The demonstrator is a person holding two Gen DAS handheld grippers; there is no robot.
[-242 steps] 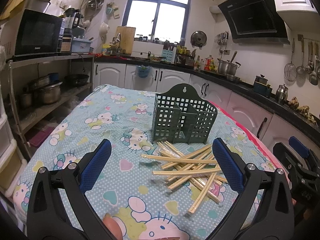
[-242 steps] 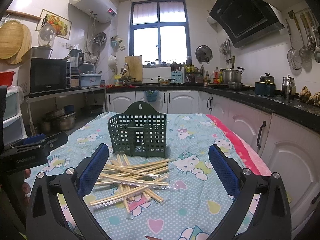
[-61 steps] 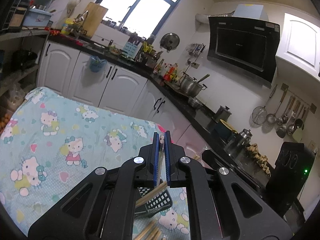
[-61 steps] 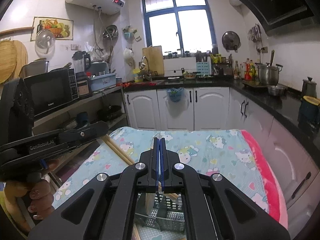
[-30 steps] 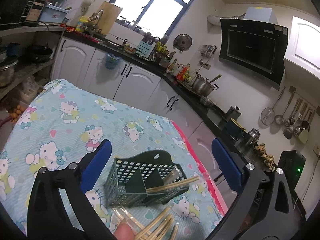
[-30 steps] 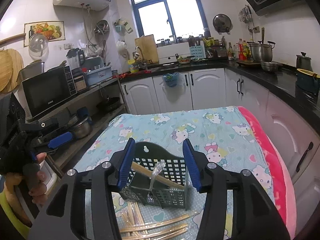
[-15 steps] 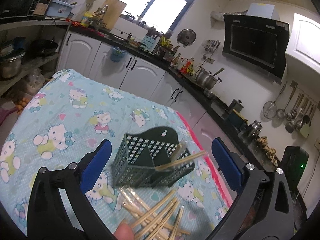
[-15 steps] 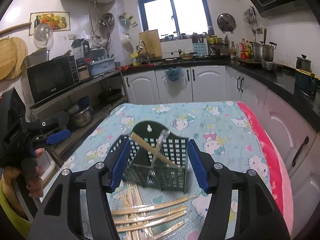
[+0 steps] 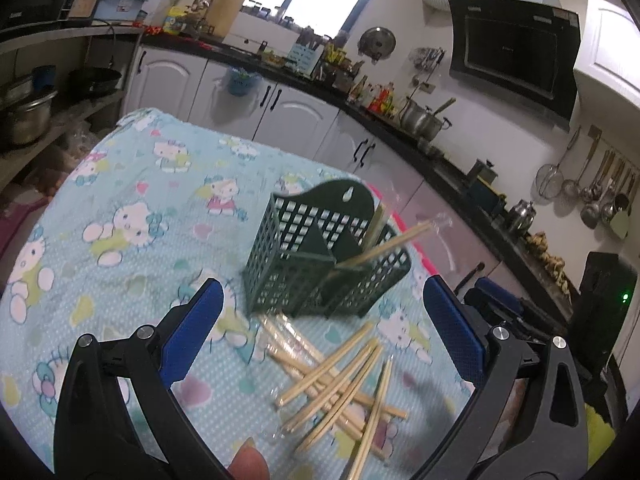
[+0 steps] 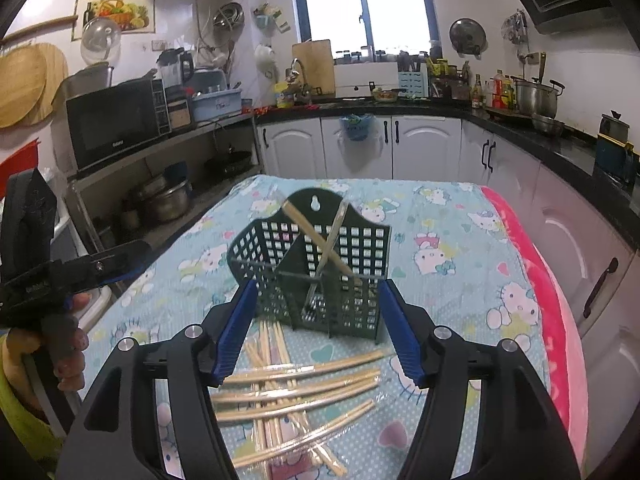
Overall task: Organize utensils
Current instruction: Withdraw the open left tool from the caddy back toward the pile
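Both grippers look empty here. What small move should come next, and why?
Probably lower the open right gripper onto one wrapped chopstick in the pile. Only two sticks lean in the green holder; many still lie on the tablecloth, and the left gripper is open too.

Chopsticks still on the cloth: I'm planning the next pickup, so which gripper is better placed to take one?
Probably right: the right gripper is open directly over the loose chopsticks; the left gripper frames them from farther off.

Green caddy (image 10: 320, 268) — chopsticks (image 10: 296, 384) (wrapped) below
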